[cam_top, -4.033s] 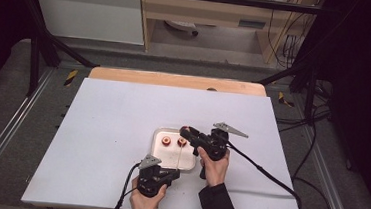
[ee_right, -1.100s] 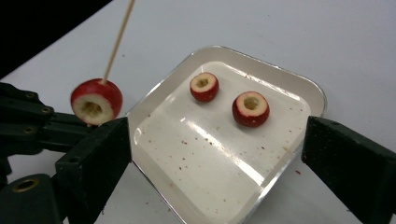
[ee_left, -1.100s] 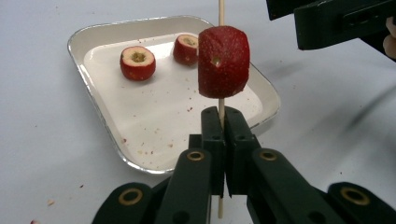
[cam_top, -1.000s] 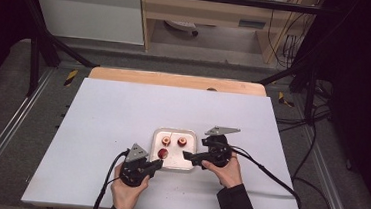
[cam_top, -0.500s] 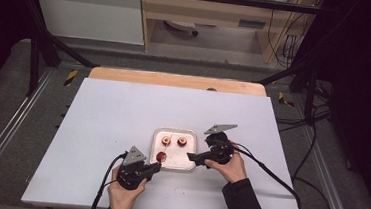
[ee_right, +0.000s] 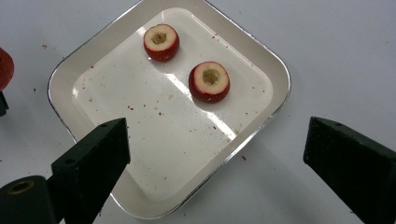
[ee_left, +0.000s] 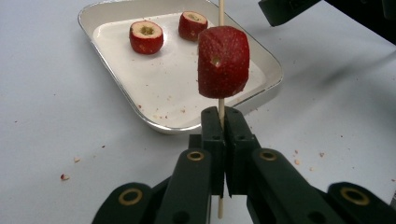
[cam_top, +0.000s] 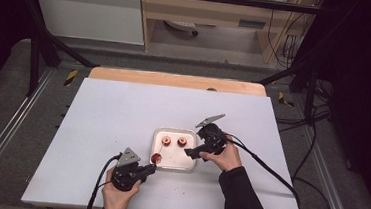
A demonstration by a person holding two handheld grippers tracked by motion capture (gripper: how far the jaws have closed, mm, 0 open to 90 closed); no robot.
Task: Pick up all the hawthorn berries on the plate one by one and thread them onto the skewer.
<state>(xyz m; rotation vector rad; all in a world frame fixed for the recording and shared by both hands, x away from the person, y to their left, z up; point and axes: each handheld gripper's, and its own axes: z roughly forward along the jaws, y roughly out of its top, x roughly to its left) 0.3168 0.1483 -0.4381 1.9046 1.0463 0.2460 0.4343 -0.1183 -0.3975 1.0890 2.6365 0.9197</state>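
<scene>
My left gripper (ee_left: 223,116) is shut on a thin wooden skewer (ee_left: 221,14) that stands upright between its jaws. A red fruit piece (ee_left: 223,61) is threaded on the skewer just above the jaws. In the high view that fruit (cam_top: 156,158) hangs at the near-left edge of the white tray (cam_top: 176,160), with the left gripper (cam_top: 151,169) just below it. Two cored red fruit halves (ee_right: 161,42) (ee_right: 209,81) lie at the far end of the tray. My right gripper (ee_right: 215,135) is open above the tray's right side (cam_top: 189,153), with nothing in it.
The tray's metal rim (ee_right: 60,79) sits on a white tabletop (cam_top: 112,114) sprinkled with red crumbs. A wooden board edge (cam_top: 175,79) runs along the far side. Cables trail from both grippers toward the near and right edges.
Since four seconds ago, my left gripper has shifted left and the skewered fruit now shows beside the tray's near-left edge. My right gripper has moved nearer, by the tray's right side. Little movement in the last second.
</scene>
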